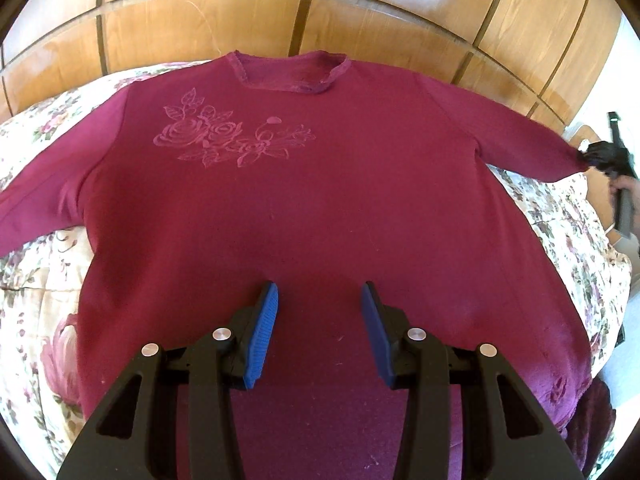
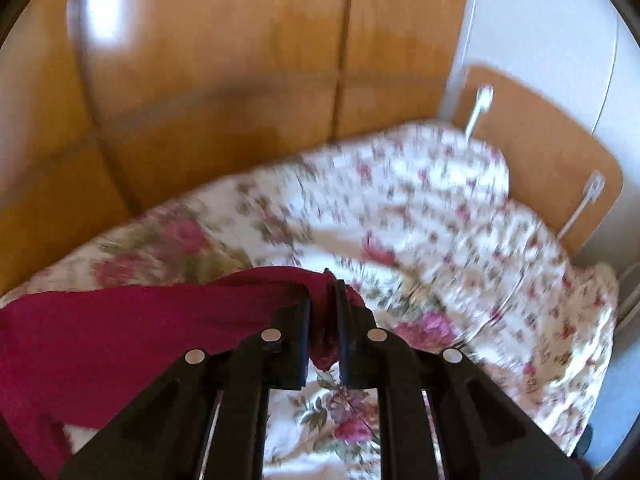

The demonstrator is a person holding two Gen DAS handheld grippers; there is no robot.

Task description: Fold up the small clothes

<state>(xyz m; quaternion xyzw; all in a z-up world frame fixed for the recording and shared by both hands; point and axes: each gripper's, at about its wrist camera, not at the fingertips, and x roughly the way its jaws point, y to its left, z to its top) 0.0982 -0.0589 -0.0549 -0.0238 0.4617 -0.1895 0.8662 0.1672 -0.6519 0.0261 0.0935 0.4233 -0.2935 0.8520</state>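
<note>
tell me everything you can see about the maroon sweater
The maroon sweater lies face up, spread flat on the floral quilt, sleeves out to both sides. It looks like soft knit, with a tone-on-tone rose print on the chest and a ribbed round collar. The right gripper pinches one cuff; the left gripper hovers open above the hem.

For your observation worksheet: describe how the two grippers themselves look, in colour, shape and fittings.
The left hand-held gripper has angular black plastic arms with cut-outs, round silver rivets and ribbed blue finger pads. The right hand-held gripper has the same black frame and silver rivets; its pads look dark.
</note>
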